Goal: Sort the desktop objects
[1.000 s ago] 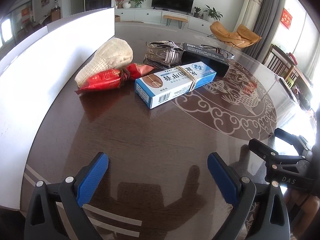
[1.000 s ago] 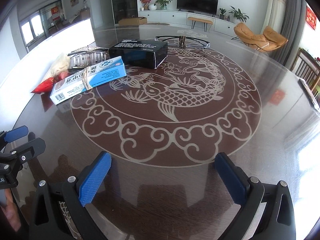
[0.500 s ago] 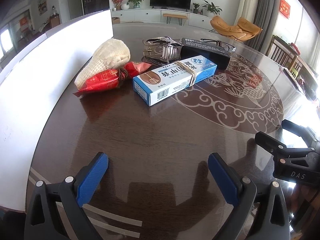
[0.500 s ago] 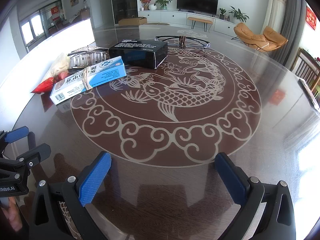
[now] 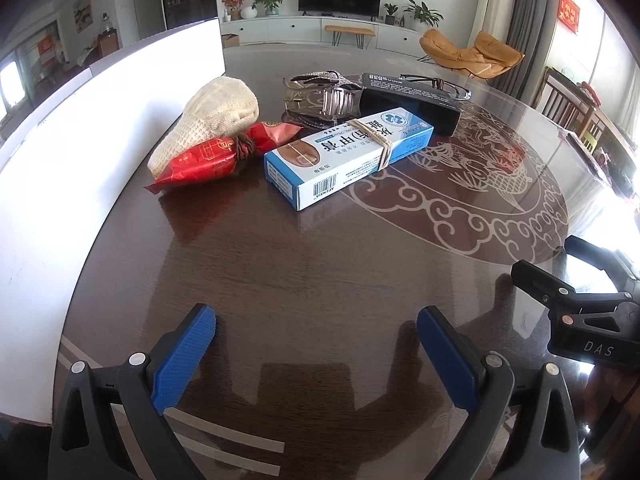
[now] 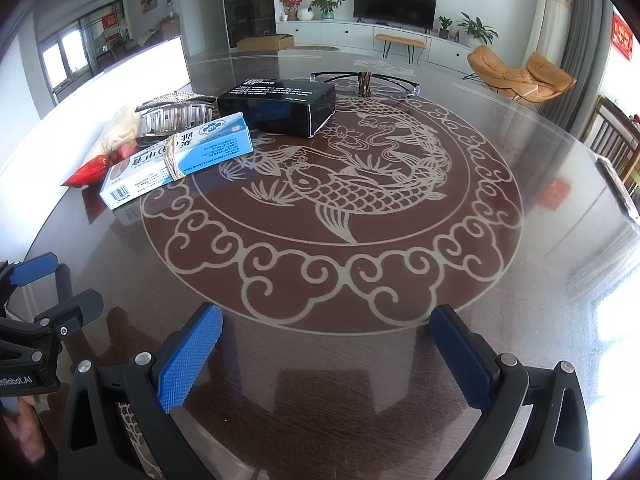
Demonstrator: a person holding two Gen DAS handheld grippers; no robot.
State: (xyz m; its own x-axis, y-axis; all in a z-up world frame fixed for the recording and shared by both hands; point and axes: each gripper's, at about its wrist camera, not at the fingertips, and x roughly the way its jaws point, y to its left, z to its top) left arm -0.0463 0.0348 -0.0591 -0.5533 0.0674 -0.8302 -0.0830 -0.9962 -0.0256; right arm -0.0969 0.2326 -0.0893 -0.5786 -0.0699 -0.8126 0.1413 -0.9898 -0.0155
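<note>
A blue-and-white box with a rubber band (image 5: 348,156) (image 6: 176,160) lies on the dark round table. Left of it lie a red packet (image 5: 216,156) and a cream knitted pouch (image 5: 212,116). Behind are a silver hair claw (image 5: 320,96) (image 6: 172,114), a black box (image 5: 412,100) (image 6: 280,106) and glasses (image 6: 364,80). My left gripper (image 5: 316,336) is open and empty, low over the near table. My right gripper (image 6: 324,340) is open and empty, near the front edge of the fish inlay.
A white board (image 5: 80,140) stands along the table's left side. The table top carries a carved fish inlay (image 6: 340,184). The right gripper's body shows at the right of the left wrist view (image 5: 580,312). Chairs stand beyond the far right edge.
The left gripper has moved forward and swung slightly, so the objects sit a little nearer and more central. The right gripper has barely moved.
</note>
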